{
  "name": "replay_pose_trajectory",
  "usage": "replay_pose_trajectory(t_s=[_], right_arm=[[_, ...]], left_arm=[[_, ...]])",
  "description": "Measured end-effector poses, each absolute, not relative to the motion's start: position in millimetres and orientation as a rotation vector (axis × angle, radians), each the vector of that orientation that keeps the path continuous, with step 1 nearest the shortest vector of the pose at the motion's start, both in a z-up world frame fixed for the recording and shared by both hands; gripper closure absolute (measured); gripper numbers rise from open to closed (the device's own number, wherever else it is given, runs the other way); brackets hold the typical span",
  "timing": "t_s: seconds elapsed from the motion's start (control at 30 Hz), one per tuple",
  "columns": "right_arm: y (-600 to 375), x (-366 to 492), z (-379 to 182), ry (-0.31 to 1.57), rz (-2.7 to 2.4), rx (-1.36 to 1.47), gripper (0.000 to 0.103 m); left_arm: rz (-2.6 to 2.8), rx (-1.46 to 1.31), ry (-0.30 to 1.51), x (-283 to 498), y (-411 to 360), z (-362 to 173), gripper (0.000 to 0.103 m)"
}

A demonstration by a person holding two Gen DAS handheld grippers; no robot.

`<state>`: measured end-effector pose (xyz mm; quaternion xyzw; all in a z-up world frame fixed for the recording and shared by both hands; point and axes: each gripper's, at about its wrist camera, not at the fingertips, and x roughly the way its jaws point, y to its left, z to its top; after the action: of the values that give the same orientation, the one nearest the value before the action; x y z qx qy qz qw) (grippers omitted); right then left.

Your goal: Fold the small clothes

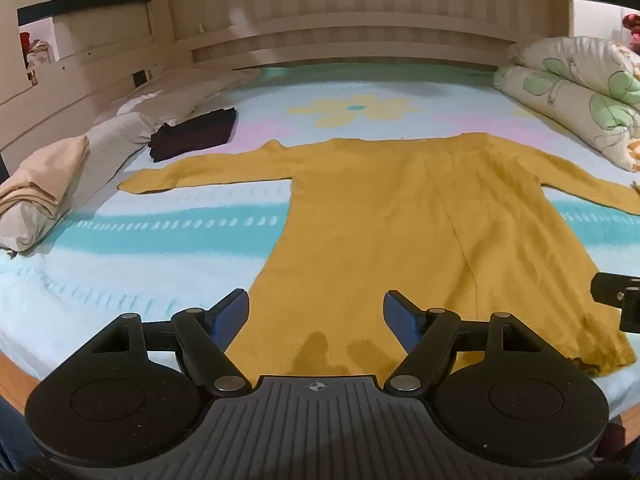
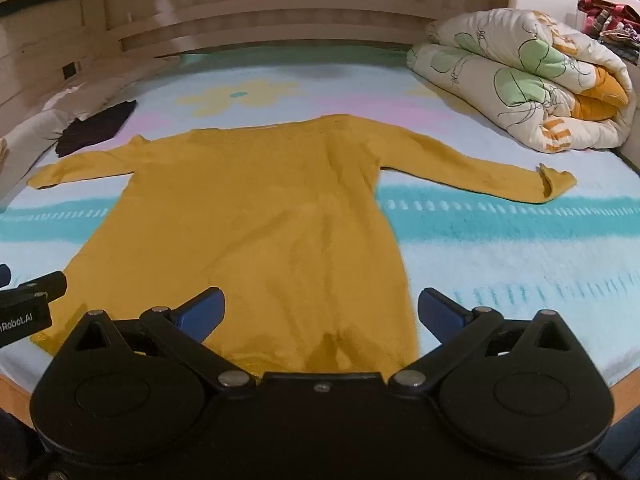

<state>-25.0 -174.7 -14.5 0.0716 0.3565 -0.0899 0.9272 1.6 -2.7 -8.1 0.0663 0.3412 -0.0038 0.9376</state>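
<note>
A mustard-yellow long-sleeved sweater (image 1: 400, 216) lies flat on the bed, both sleeves spread out, hem toward me; it also shows in the right wrist view (image 2: 248, 216). My left gripper (image 1: 316, 316) is open and empty, just above the hem near its left corner. My right gripper (image 2: 320, 312) is open and empty, above the hem near its right corner. Part of the right gripper shows at the right edge of the left wrist view (image 1: 618, 304), and part of the left gripper shows at the left edge of the right wrist view (image 2: 28, 300).
The bed has a light blue and teal blanket (image 1: 160, 232). A dark folded garment (image 1: 192, 134) and folded beige cloths (image 1: 44, 184) lie at the left. A rolled floral duvet (image 2: 528, 88) sits at the back right. A wooden headboard (image 1: 340, 36) runs behind.
</note>
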Motion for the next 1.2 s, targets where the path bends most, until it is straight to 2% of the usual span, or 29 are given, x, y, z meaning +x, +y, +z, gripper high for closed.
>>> replay_pose_trajectory(t_s=[1.2], right_arm=[[-162.6,-16.7,-23.7,0.782,-0.171,0.114,0.001]], left_arm=[[-0.02,0.145,0.728,3.2,-4.9,-15.4,0.03]])
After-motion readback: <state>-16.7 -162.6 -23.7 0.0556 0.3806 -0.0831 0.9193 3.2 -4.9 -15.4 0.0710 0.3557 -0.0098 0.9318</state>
